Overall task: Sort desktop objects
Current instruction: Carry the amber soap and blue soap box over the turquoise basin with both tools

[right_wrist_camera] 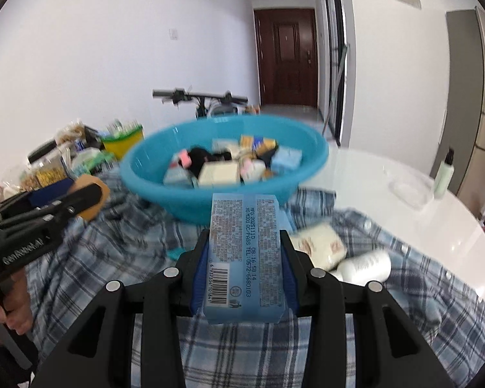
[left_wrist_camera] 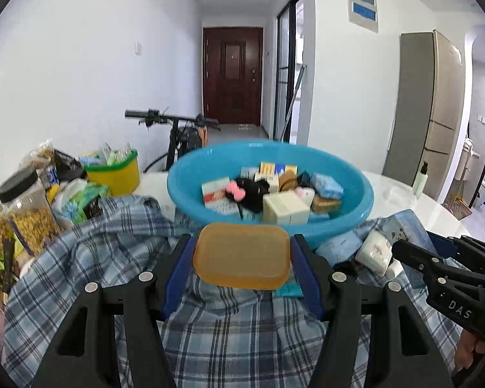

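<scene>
Left gripper [left_wrist_camera: 241, 255] clamps amber soap [left_wrist_camera: 241, 255]; right gripper [right_wrist_camera: 245, 255] clamps blue packet [right_wrist_camera: 245, 255]

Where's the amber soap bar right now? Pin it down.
The amber soap bar is clamped in the left gripper, held above the plaid cloth just short of the blue basin.
</scene>
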`<state>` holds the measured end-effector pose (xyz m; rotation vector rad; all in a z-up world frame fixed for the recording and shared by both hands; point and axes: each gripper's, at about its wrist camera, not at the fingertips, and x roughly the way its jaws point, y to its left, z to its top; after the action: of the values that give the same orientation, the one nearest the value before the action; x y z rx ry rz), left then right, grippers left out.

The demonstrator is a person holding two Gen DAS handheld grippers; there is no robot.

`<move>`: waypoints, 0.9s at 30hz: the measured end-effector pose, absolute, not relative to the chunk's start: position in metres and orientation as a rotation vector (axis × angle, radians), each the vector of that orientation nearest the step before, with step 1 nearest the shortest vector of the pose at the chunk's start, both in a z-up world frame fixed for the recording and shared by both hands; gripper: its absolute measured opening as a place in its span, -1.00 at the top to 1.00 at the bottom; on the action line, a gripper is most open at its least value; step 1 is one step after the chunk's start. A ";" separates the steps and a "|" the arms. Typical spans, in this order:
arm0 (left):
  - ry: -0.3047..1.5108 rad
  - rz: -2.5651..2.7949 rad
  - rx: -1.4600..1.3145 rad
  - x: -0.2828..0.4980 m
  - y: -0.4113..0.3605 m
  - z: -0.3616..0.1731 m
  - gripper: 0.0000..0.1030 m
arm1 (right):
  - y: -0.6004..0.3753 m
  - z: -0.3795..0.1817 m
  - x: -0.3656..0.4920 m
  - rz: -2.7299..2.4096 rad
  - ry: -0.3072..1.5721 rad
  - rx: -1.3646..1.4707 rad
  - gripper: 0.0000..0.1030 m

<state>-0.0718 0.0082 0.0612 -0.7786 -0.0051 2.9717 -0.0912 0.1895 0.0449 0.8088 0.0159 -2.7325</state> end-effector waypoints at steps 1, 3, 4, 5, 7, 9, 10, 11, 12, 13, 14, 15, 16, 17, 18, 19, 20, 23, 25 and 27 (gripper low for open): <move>0.001 2.978 -0.759 -0.070 0.009 0.065 -0.22 | 0.189 0.050 -0.090 -2.738 0.009 0.779 0.27; 0.016 2.990 -0.710 -0.067 0.012 0.074 -0.22 | 0.187 0.060 -0.087 -2.749 -0.002 0.727 0.27; 0.025 2.995 -0.688 -0.066 0.013 0.079 -0.22 | 0.186 0.065 -0.086 -2.755 -0.010 0.700 0.27; 0.036 3.003 -0.661 -0.064 0.015 0.084 -0.22 | 0.185 0.069 -0.085 -2.761 -0.016 0.677 0.27; 0.051 3.019 -0.617 -0.061 0.017 0.093 -0.22 | 0.183 0.079 -0.083 -2.772 -0.026 0.636 0.27; 0.057 3.029 -0.578 -0.059 0.020 0.102 -0.22 | 0.182 0.086 -0.081 -2.780 -0.030 0.601 0.27; 0.056 3.033 -0.565 -0.058 0.021 0.106 -0.22 | 0.181 0.092 -0.081 -2.785 -0.026 0.583 0.27; 0.052 3.037 -0.549 -0.057 0.023 0.111 -0.22 | 0.180 0.096 -0.080 -2.788 -0.025 0.570 0.27; 0.051 3.038 -0.537 -0.057 0.024 0.115 -0.22 | 0.179 0.101 -0.080 -2.793 -0.027 0.552 0.27; 0.050 3.042 -0.526 -0.057 0.025 0.119 -0.22 | 0.179 0.106 -0.080 -2.796 -0.031 0.534 0.27; 0.050 3.047 -0.501 -0.057 0.027 0.125 -0.22 | 0.178 0.110 -0.078 -2.799 -0.031 0.519 0.27; 0.049 3.050 -0.480 -0.057 0.028 0.130 -0.23 | 0.178 0.115 -0.078 -2.804 -0.028 0.503 0.27; 0.046 3.056 -0.455 -0.055 0.028 0.135 -0.23 | 0.178 0.119 -0.078 -2.810 -0.026 0.486 0.27; 0.044 3.060 -0.437 -0.055 0.028 0.139 -0.23 | 0.177 0.124 -0.077 -2.817 -0.024 0.468 0.27; 0.039 3.065 -0.418 -0.054 0.028 0.143 -0.23 | 0.177 0.128 -0.077 -2.822 -0.023 0.453 0.27; 0.033 3.069 -0.400 -0.053 0.028 0.148 -0.23 | 0.177 0.132 -0.076 -2.826 -0.022 0.438 0.27; 0.030 3.068 -0.391 -0.053 0.028 0.151 -0.23 | 0.177 0.136 -0.076 -2.828 -0.021 0.423 0.27; 0.028 3.064 -0.361 -0.052 0.027 0.161 -0.23 | 0.176 0.147 -0.073 -2.831 -0.010 0.382 0.27; 0.029 3.065 -0.349 -0.052 0.026 0.165 -0.23 | 0.173 0.154 -0.072 -2.831 0.001 0.361 0.27; 0.026 3.069 -0.336 -0.050 0.025 0.170 -0.23 | 0.170 0.161 -0.072 -2.829 0.005 0.343 0.27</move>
<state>-0.0504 0.0253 0.1699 -0.3360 0.0260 3.0693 -0.0725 0.1701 0.1607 0.3434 0.0055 -2.8287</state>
